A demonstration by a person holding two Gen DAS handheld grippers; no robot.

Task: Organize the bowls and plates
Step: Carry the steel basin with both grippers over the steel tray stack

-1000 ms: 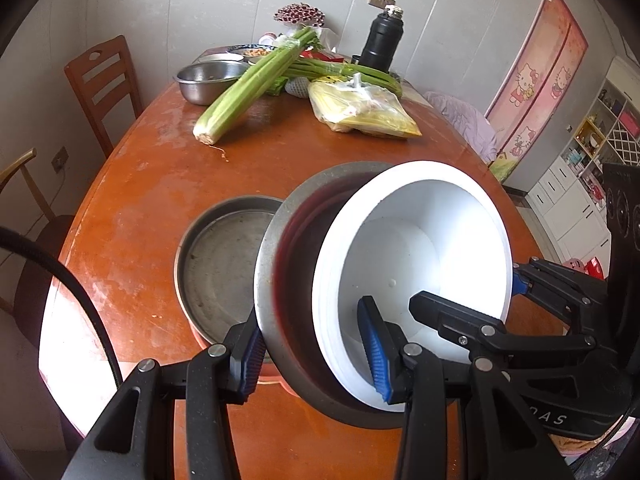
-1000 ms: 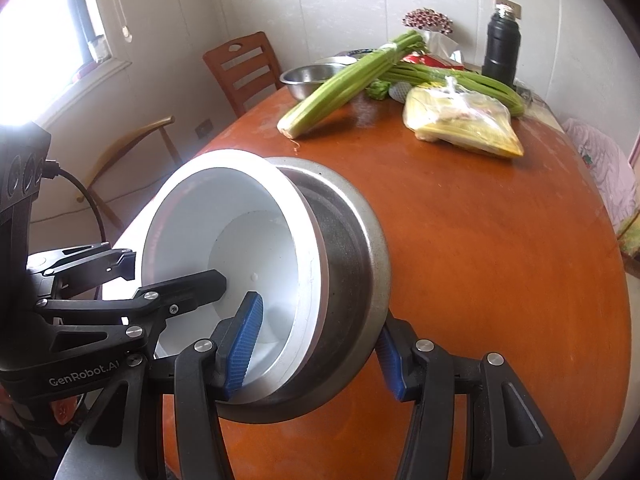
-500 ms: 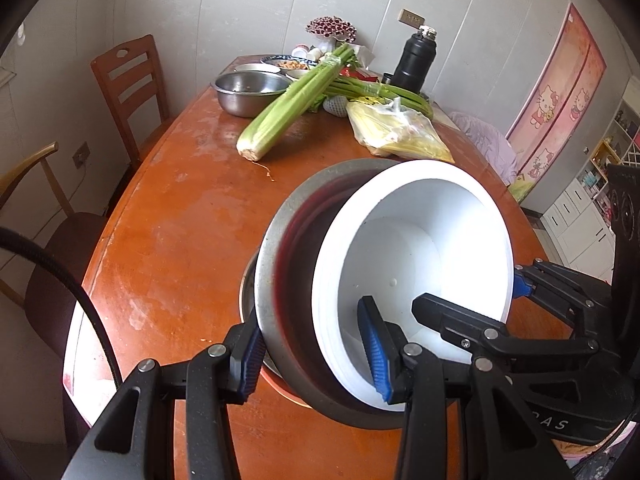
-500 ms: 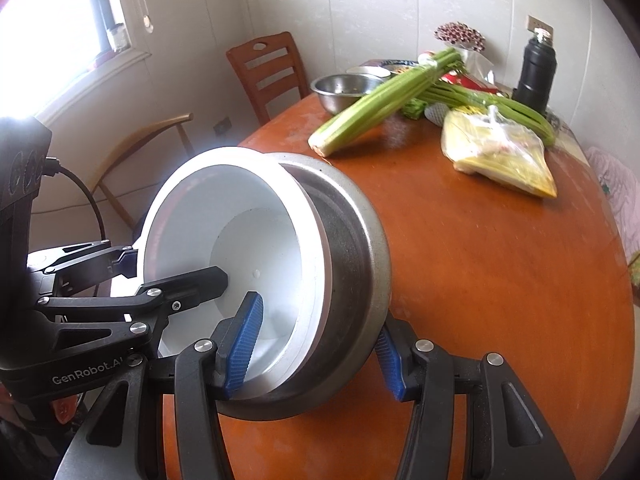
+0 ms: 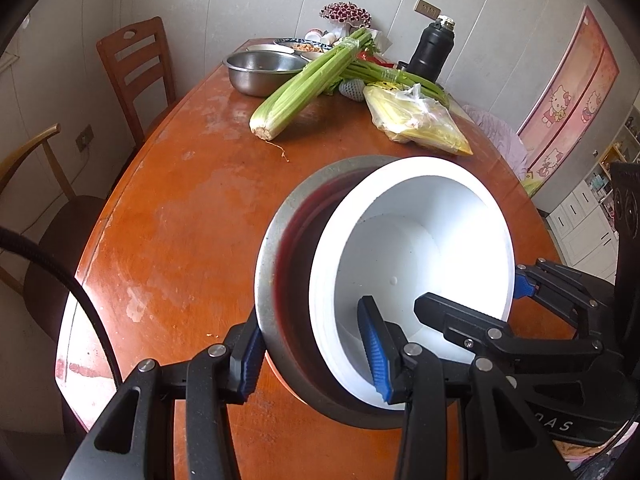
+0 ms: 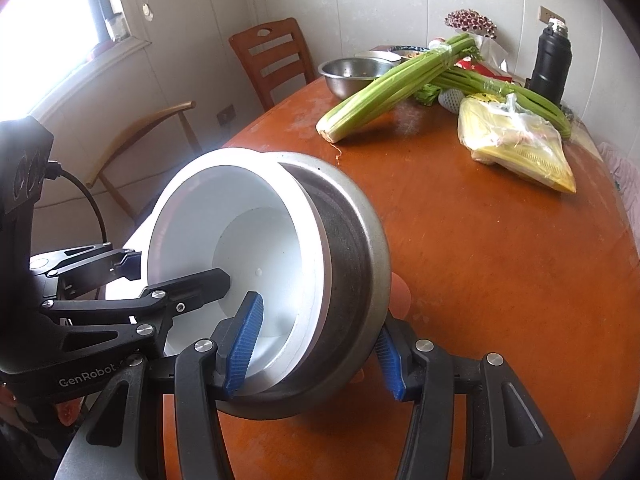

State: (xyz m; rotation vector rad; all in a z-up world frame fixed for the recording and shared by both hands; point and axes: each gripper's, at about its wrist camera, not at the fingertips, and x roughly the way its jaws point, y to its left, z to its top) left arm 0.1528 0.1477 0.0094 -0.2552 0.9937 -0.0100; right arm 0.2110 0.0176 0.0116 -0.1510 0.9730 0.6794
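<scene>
We are noting a matt grey metal bowl (image 5: 276, 280) holding a smooth, glossy white bowl (image 5: 420, 248). The table (image 5: 168, 220) is showing glossy orange-brown wood, scuffed pale in patches. The far basin (image 5: 260, 68) is looking like polished steel; the yellow bag (image 6: 516, 140) is showing crinkled clear plastic.

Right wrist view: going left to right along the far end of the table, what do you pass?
Steel bowl → celery bunch → yellow bag → black flask.
</scene>
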